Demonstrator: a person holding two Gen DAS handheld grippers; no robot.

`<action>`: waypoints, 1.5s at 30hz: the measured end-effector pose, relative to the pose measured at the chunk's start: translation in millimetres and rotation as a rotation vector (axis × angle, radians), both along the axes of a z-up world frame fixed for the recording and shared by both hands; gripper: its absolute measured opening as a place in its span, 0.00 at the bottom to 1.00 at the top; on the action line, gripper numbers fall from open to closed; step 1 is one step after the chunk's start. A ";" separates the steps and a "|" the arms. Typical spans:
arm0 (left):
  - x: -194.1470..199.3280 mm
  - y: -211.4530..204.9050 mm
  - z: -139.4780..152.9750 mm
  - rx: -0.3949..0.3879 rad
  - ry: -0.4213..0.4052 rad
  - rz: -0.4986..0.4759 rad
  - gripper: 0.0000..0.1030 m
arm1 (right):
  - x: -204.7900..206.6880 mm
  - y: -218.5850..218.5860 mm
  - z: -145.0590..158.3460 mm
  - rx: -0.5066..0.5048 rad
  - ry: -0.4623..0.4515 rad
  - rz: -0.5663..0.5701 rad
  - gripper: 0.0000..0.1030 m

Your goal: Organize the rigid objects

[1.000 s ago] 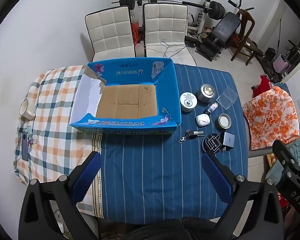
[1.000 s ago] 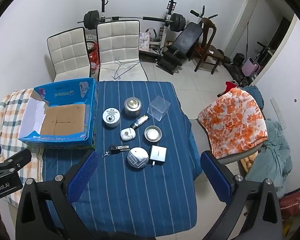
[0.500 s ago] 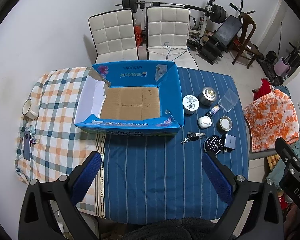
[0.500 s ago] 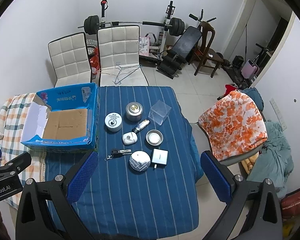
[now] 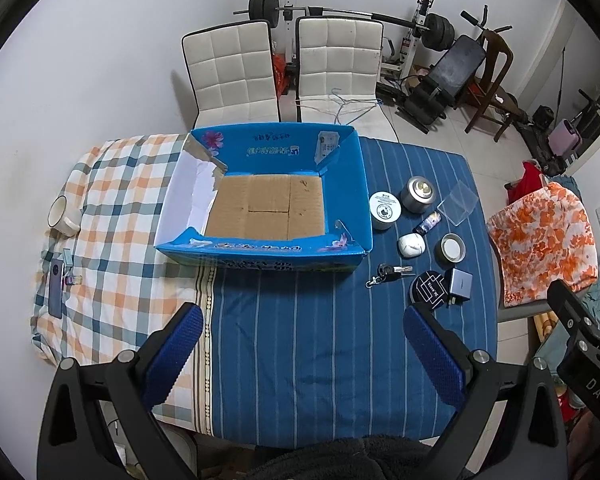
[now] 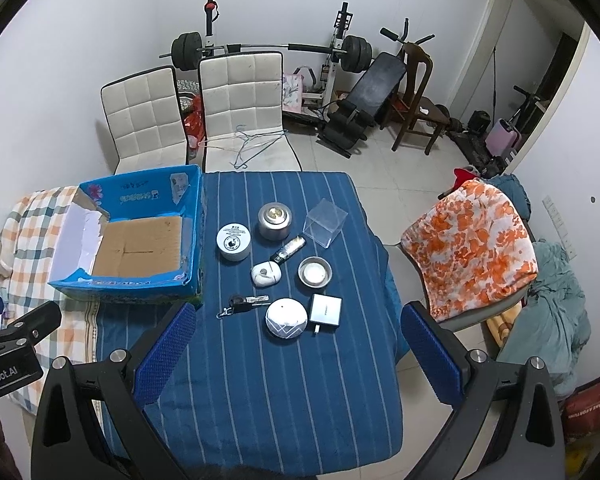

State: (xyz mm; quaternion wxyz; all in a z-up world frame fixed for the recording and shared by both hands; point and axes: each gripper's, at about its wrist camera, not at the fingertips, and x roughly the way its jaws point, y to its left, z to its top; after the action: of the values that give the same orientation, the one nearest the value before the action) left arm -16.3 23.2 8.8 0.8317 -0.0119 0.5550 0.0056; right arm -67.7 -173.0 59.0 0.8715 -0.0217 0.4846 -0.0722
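Blue striped cloth covers the desk [image 6: 260, 380], where the small hard things lie in a cluster just right of the empty cardboard box [image 5: 264, 208]: a white round tin [image 6: 233, 241], a metal canister [image 6: 274, 216], a clear plastic cube [image 6: 325, 222], a white pebble-shaped case [image 6: 266, 273], a shallow metal dish [image 6: 314, 272], a key bunch [image 6: 246, 303], a round patterned disc [image 6: 286, 318] and a grey charger [image 6: 326, 309]. All look stiff and light; the smooth tins are likely slippery and best pinched across their sides, the clear cube by opposite walls, the keys by the black fob. Left tool [image 5: 300, 344] and right tool [image 6: 296, 340] both hang high above the desk, fingers spread wide and empty. Compared with a second ago, both views sit higher and farther back, with nothing on the desk moved.
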 end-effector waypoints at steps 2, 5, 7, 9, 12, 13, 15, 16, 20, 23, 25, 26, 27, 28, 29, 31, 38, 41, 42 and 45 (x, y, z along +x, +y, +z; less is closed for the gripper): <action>-2.1 0.1 0.4 0.000 0.000 -0.003 1.00 | -0.5 -0.3 -1.0 0.005 0.003 0.000 1.00; -1.9 -0.4 0.5 -0.003 0.001 0.000 1.00 | -1.2 -2.1 -1.7 0.012 0.006 0.000 1.00; -4.1 -0.5 2.0 -0.003 -0.003 0.001 1.00 | -1.2 -1.6 -1.9 0.011 0.006 0.002 1.00; -3.9 -0.8 2.2 -0.003 -0.004 0.001 1.00 | -1.9 0.4 -2.0 0.010 0.006 0.008 1.00; -4.0 -0.8 3.6 -0.001 -0.009 -0.002 1.00 | -2.5 1.9 -1.6 0.014 0.005 0.006 1.00; -3.4 -0.1 4.1 -0.001 -0.010 -0.003 1.00 | -2.6 2.0 -1.6 0.014 0.005 0.007 1.00; -3.4 -0.5 4.7 -0.002 -0.010 -0.002 1.00 | -2.9 2.8 -1.2 0.009 0.002 0.002 1.00; -3.3 -0.6 4.9 -0.001 -0.010 -0.002 1.00 | -3.2 3.4 -0.5 0.006 -0.003 -0.001 1.00; -3.2 -0.4 4.3 -0.002 -0.009 -0.003 1.00 | -5.2 3.6 2.3 0.004 -0.011 -0.007 1.00; -2.8 0.0 4.3 -0.001 -0.009 -0.003 1.00 | -6.7 2.9 4.1 0.003 -0.014 -0.006 1.00; -3.0 -0.3 4.7 -0.002 -0.009 -0.004 1.00 | -6.4 2.7 4.0 0.006 -0.013 -0.007 1.00; -3.1 -0.4 4.6 -0.004 -0.008 -0.004 1.00 | -6.4 2.6 3.7 0.007 -0.012 -0.007 1.00; -1.0 0.0 5.6 -0.004 -0.006 -0.005 1.00 | -6.5 2.6 3.8 0.009 -0.011 -0.007 1.00; 0.4 0.0 6.5 -0.004 -0.005 -0.007 1.00 | -6.5 2.4 3.7 0.013 -0.008 -0.008 1.00; -0.1 0.0 6.4 -0.004 -0.006 -0.007 1.00 | -6.3 2.3 3.4 0.015 -0.006 -0.009 1.00; 0.7 -0.3 6.3 -0.005 -0.003 -0.006 1.00 | -4.8 0.7 2.5 0.020 0.000 -0.010 1.00; 15.8 -11.0 -4.5 -0.018 0.022 -0.025 1.00 | 9.9 -11.3 -13.7 0.044 0.034 -0.019 1.00; 35.4 -23.8 -14.6 -0.028 0.026 -0.048 1.00 | 24.0 -26.0 -25.0 0.041 0.050 -0.043 1.00; 49.9 -30.8 -20.6 -0.036 0.031 -0.061 1.00 | 31.0 -32.1 -28.6 0.043 0.054 -0.052 1.00; 87.5 -51.9 -38.3 -0.053 0.038 -0.093 1.00 | 60.0 -56.4 -44.2 0.030 0.067 -0.093 1.00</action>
State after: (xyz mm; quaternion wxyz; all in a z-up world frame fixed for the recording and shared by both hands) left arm 71.3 -28.7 -29.5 0.8198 -0.0077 0.5706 -0.0476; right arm -7.7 -229.4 14.8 0.8506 0.0115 0.5151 -0.1045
